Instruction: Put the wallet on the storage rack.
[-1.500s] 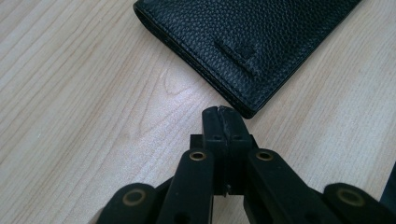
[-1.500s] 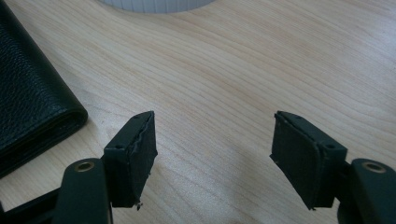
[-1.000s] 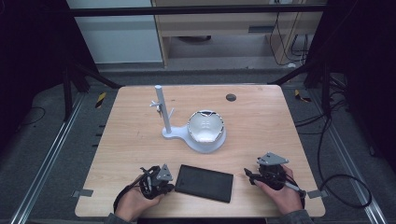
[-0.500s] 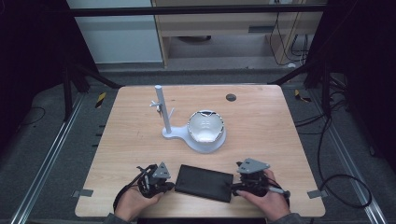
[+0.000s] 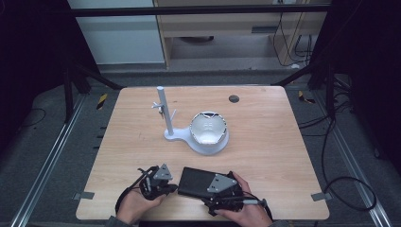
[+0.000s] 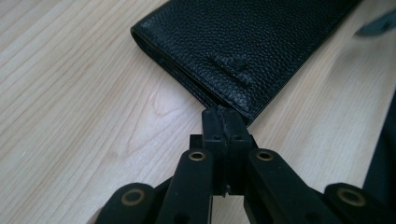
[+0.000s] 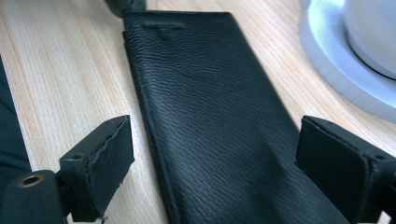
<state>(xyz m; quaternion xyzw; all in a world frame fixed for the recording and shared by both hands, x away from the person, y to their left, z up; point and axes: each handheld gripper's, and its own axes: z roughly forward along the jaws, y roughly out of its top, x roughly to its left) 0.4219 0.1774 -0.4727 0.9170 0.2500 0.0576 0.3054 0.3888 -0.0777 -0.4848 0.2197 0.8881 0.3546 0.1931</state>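
Observation:
A black leather wallet (image 5: 194, 180) lies flat near the table's front edge. My left gripper (image 5: 173, 188) is shut, with nothing between its jaws, and its tips (image 6: 223, 122) press against the near corner of the wallet (image 6: 243, 42). My right gripper (image 5: 213, 189) hovers over the wallet's right end. In the right gripper view it (image 7: 219, 158) is open wide, with one pad (image 7: 109, 156) on each side of the wallet (image 7: 210, 116), which stretches away between them. Neither pad touches the leather.
A white stand (image 5: 203, 142) sits mid-table, with a thin upright post (image 5: 161, 111) and a rounded white shell (image 5: 208, 128) on its base, just beyond the wallet. Its rim (image 7: 341, 60) is close to my right jaw. A small dark disc (image 5: 233, 99) lies farther back.
My right gripper has moved left from the bare table beside the wallet to over the wallet's right end, jaws astride it. The left gripper has stayed at the wallet's left corner.

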